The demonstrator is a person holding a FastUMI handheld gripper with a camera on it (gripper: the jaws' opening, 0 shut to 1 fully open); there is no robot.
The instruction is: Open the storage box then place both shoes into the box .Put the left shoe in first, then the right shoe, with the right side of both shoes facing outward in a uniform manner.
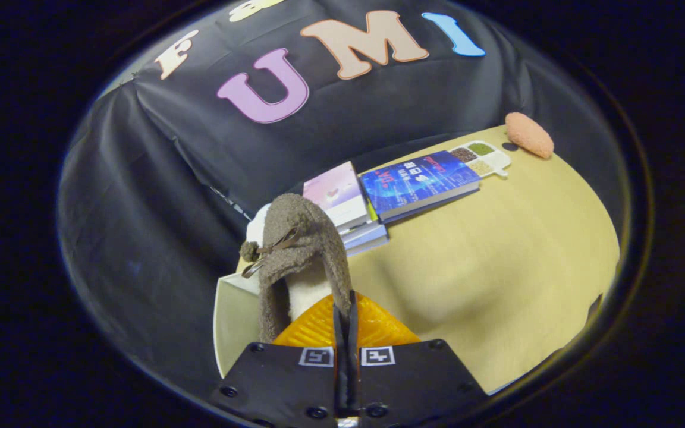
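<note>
While hand-held gripper [345,315] clamps brown shoe [301,255], w/ storage box [232,315] just beside.

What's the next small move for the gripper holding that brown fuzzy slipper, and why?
Probably lower the brown slipper toward the white box just below it. The gripper is shut on the slipper's edge, both orange fingers pressed together, and the slipper hangs over the box's rim at the edge of the table. Whether the box is fully open cannot be told.
</note>
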